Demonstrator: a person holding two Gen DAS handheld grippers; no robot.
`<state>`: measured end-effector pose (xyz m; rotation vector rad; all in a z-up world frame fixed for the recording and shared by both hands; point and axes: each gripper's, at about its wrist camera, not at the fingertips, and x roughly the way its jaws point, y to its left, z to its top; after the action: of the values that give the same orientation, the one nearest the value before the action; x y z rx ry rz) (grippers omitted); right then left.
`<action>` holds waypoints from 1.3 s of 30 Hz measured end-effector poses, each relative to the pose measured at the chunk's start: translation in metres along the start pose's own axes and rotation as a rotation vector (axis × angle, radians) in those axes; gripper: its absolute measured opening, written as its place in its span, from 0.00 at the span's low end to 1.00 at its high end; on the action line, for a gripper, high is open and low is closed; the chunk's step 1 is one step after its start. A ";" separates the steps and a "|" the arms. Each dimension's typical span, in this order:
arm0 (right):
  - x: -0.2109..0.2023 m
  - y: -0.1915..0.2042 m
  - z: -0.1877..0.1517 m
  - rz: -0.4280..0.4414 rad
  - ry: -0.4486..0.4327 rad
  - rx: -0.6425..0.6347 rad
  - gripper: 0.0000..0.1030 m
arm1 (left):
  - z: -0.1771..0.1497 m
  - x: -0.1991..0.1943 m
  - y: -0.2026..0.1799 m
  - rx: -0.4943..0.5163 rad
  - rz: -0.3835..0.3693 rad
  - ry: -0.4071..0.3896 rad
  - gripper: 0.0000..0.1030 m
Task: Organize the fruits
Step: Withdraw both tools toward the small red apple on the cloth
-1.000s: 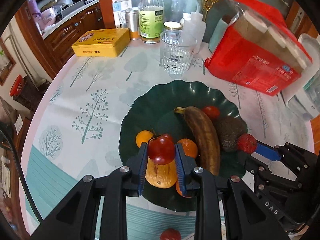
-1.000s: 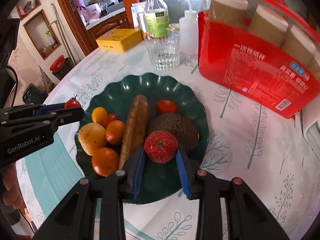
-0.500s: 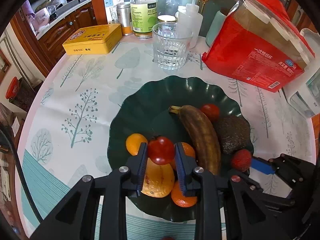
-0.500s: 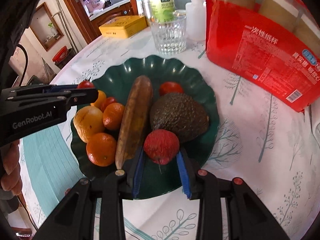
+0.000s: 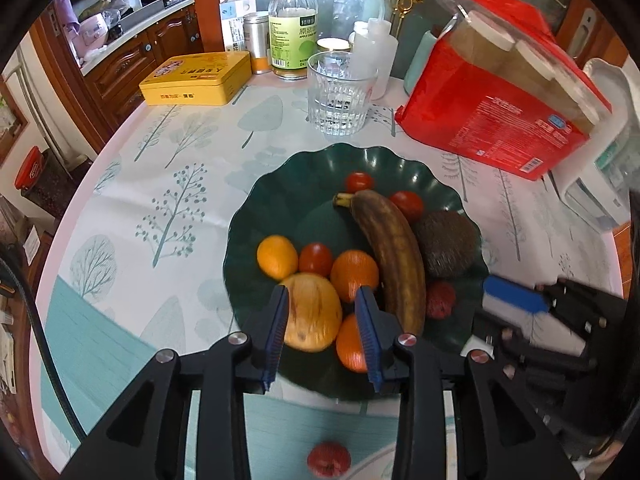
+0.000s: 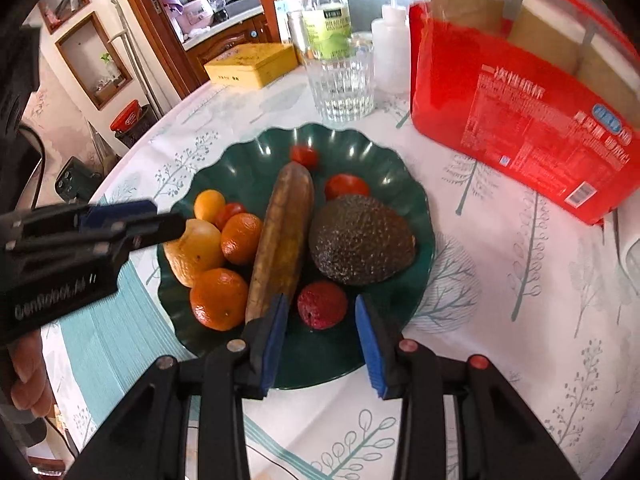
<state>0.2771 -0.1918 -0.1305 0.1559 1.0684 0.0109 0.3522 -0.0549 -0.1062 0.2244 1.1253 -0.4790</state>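
Observation:
A dark green scalloped plate (image 5: pixel 280 200) (image 6: pixel 392 160) holds a brown banana (image 5: pixel 394 248), an avocado (image 6: pixel 360 240), oranges, a yellow fruit (image 5: pixel 314 312) and small tomatoes. A cherry tomato (image 5: pixel 359 182) lies at the plate's far side. A red lychee (image 6: pixel 322 304) lies on the plate's near side, loose between the open fingers of my right gripper (image 6: pixel 322 316). My left gripper (image 5: pixel 322 312) is open and empty over the yellow fruit. One more red fruit (image 5: pixel 329 458) lies on the table below the left gripper.
A water glass (image 5: pixel 340 94), a vinegar bottle (image 5: pixel 293 24), a yellow tin (image 5: pixel 198 78) and a red pack of paper cups (image 5: pixel 496 120) stand behind the plate. The table edge curves along the left.
Both grippers have opened. The left one let go of the cherry tomato, which now lies at the plate's far side. The right one let go of the lychee on the plate.

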 end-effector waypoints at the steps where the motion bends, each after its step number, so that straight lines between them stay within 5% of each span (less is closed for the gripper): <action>1: -0.003 0.002 0.001 -0.001 -0.009 -0.005 0.35 | -0.004 -0.005 0.001 -0.002 -0.001 -0.004 0.39; 8: -0.033 0.016 0.001 0.002 -0.061 -0.035 0.35 | -0.034 -0.046 0.006 -0.031 0.010 -0.051 0.42; 22: -0.078 0.043 -0.011 0.019 -0.111 -0.092 0.35 | -0.094 -0.128 0.018 -0.111 0.048 -0.161 0.73; 35: -0.059 0.077 -0.046 0.063 -0.051 -0.173 0.35 | -0.172 -0.116 0.022 -0.218 0.126 -0.178 0.81; 39: -0.041 0.087 -0.064 0.091 -0.007 -0.188 0.44 | -0.189 -0.099 0.033 -0.289 0.187 -0.161 0.81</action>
<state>0.2071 -0.1014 -0.1136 0.0348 1.0463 0.1924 0.1805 0.0759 -0.0987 0.0366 0.9914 -0.1615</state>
